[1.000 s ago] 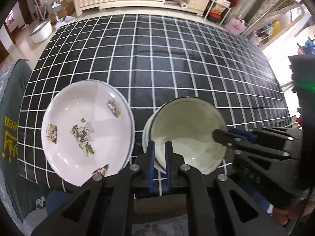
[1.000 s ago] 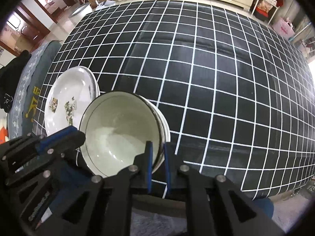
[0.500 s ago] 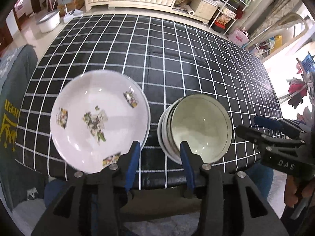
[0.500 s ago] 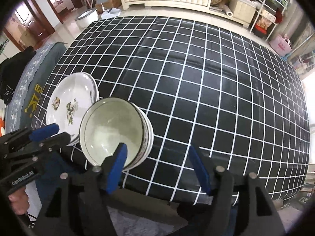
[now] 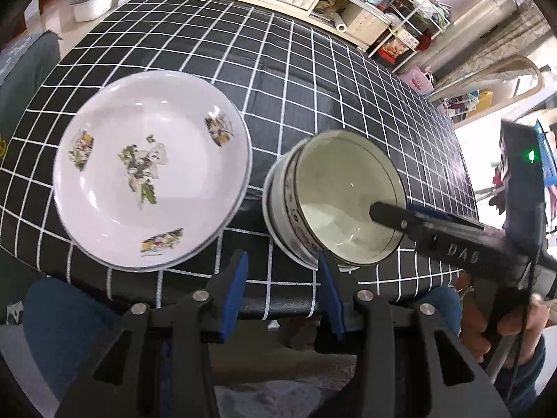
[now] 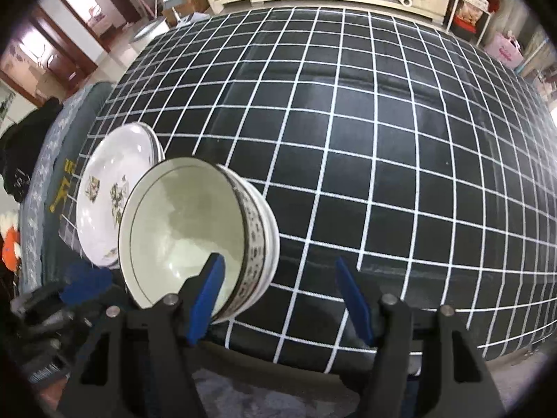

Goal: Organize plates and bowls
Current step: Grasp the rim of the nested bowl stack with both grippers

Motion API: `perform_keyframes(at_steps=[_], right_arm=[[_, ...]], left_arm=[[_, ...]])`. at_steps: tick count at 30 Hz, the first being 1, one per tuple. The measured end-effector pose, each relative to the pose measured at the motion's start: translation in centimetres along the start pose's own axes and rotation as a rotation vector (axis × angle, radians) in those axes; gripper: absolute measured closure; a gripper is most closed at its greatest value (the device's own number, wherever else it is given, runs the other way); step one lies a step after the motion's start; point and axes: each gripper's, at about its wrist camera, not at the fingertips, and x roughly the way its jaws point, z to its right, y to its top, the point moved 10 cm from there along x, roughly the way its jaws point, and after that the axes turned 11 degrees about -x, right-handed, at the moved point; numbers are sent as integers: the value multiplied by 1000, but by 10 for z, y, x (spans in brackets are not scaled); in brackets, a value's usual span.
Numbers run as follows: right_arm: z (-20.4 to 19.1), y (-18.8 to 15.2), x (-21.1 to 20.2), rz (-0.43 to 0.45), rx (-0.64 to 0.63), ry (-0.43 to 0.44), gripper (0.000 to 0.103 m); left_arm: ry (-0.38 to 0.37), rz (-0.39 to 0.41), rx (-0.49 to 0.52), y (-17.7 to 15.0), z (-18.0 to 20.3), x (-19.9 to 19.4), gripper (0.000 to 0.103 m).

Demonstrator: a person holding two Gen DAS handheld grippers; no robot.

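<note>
The stack of pale green ceramic bowls with patterned rims (image 5: pixel 334 202) sits near the counter's front edge, at about four o'clock from the white shallow plates with floral decals (image 5: pixel 149 174), which lie just beside it on the black, white-gridded tablecloth of the counter (image 5: pixel 278 80). Both piles look finished, so the sorting seems close to done.

The left tongs (image 5: pixel 282 289) hang released, holding nothing, just off the counter's front edge between the two piles. The right tongs (image 6: pixel 278 289) are spread wide too, one blue pad (image 6: pixel 209 285) hanging over the top bowl's rim.

The risk I see is that pad catching the rim on the way out and dragging the stack toward the edge, where it could topple.

A second ago both tongs were clenched on that bowl's rim; they have since let go and pulled back.
</note>
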Motion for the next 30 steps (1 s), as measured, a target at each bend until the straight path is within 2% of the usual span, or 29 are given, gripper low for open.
perform_keyframes(at_steps=[4,12,17,19,26,30], right_arm=[[2,0,-1,22,18,23,33],[-3,-2,11,8,3,39,33],[-1,-2,15,6,-2,30,33],[1,-1,16,10,-5,22,33],[4,-5,17,7,3,18,33],[2,-8,14,0,0,11,33]], left_arm=[[10,-20,27,-7,3,14,63],[-92,-41,-13,-11,3,16,63],[-79,-37,61,-12,11,18,62],[-99,-41,78,-14,18,17,62],[-138,-25,83,-11,25,7,60],[-154,34,90,-3,27,-8,57]])
